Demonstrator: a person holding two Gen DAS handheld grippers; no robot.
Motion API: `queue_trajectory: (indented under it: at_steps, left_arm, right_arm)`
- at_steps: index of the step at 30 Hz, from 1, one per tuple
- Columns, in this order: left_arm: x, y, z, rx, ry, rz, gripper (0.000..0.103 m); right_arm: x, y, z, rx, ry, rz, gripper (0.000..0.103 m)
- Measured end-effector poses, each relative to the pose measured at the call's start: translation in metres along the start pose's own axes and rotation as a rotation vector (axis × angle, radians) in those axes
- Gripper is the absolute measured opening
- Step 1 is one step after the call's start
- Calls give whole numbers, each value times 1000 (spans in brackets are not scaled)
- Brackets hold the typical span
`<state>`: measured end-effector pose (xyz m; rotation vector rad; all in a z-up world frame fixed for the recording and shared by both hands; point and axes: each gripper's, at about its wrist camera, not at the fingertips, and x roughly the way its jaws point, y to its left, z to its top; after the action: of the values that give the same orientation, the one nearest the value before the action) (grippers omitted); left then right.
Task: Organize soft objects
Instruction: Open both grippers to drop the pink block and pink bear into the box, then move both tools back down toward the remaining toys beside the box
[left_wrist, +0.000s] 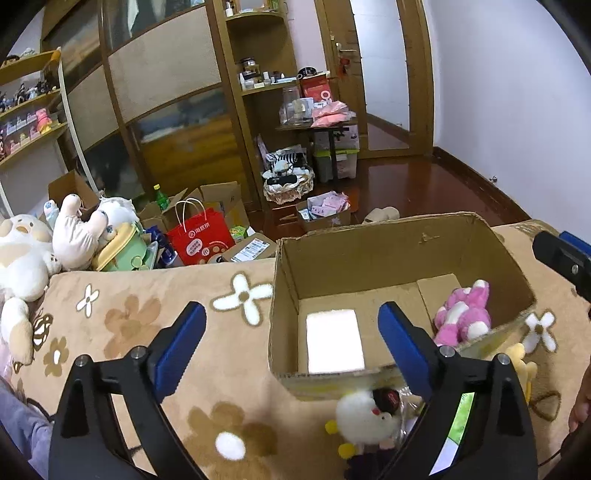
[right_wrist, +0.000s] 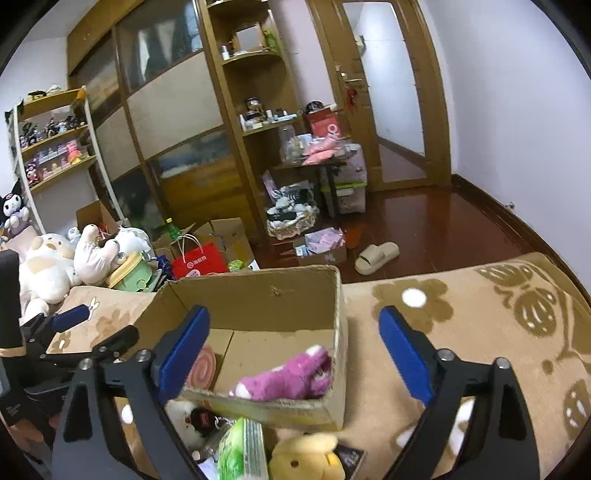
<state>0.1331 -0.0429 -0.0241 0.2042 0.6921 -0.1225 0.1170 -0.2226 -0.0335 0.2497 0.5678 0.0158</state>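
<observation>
An open cardboard box (left_wrist: 402, 236) (right_wrist: 258, 291) stands on the flowered blanket (left_wrist: 147, 295). A pink plush (left_wrist: 463, 314) (right_wrist: 291, 376) lies inside it at the right, and a round pink swirl item (right_wrist: 201, 367) lies at its left. A white plush chick (left_wrist: 364, 417) and a yellow plush (right_wrist: 306, 458) lie on the blanket in front of the box, beside a green packet (right_wrist: 240, 450). My left gripper (left_wrist: 291, 325) is open and empty over the box's near left corner. My right gripper (right_wrist: 295, 328) is open and empty above the box's right side.
Large white plush toys (left_wrist: 22, 254) lie at the blanket's left edge. Beyond the blanket the floor holds a red paper bag (left_wrist: 201, 236), cardboard boxes, a basket (left_wrist: 288, 184) and a slipper (right_wrist: 376, 256). Shelves and a wardrobe line the back wall.
</observation>
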Motion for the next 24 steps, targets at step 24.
queue_trajectory:
  at_steps: [24]
  left_arm:
    - [-76,3,-51,-15,88,-46,97]
  right_arm:
    - [-77,3,-49,-26,41,-100,102]
